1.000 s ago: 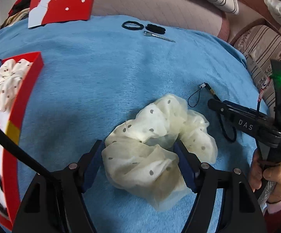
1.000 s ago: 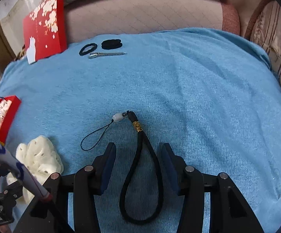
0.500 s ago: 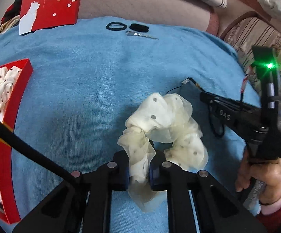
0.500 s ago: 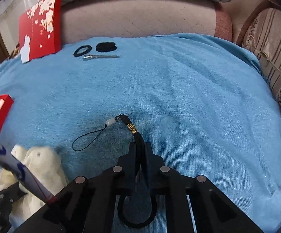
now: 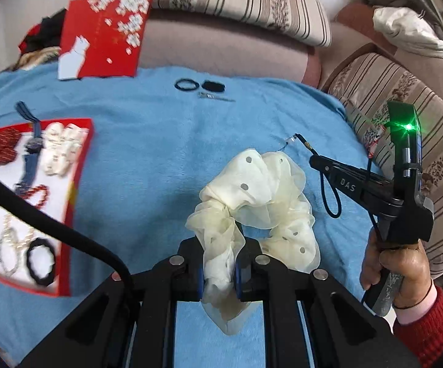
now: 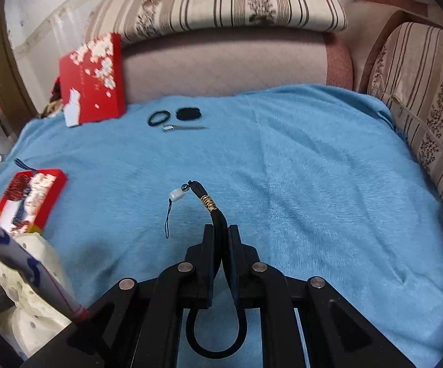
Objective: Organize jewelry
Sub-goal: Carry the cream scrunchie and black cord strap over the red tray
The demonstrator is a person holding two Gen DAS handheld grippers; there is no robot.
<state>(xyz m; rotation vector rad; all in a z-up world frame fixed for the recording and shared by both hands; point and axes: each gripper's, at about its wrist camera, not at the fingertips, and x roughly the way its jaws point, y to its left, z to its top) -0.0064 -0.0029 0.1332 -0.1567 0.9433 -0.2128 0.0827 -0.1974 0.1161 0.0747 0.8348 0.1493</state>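
My left gripper (image 5: 219, 271) is shut on a cream dotted scrunchie (image 5: 253, 190) and holds it lifted above the blue blanket (image 5: 160, 141). My right gripper (image 6: 220, 245) is shut on a black cord strap (image 6: 218, 217) with a gold band and a white bead; its loop hangs behind the fingers. The right gripper also shows in the left wrist view (image 5: 322, 162), right of the scrunchie. The red jewelry box (image 5: 80, 159) lies open at left, holding a white scrunchie, beads, a pearl string and a black hair tie. The scrunchie (image 6: 25, 300) shows low left in the right wrist view.
A black hair tie (image 5: 186, 85), a black pad (image 5: 212, 86) and a metal hair clip (image 5: 215, 95) lie at the blanket's far edge. The red box lid (image 5: 105, 33) leans against the sofa back. Striped cushions (image 5: 390, 98) stand to the right.
Both grippers closed, the left on the scrunchie, the right on the strap, then rose. Both items now hang lifted off the blanket.
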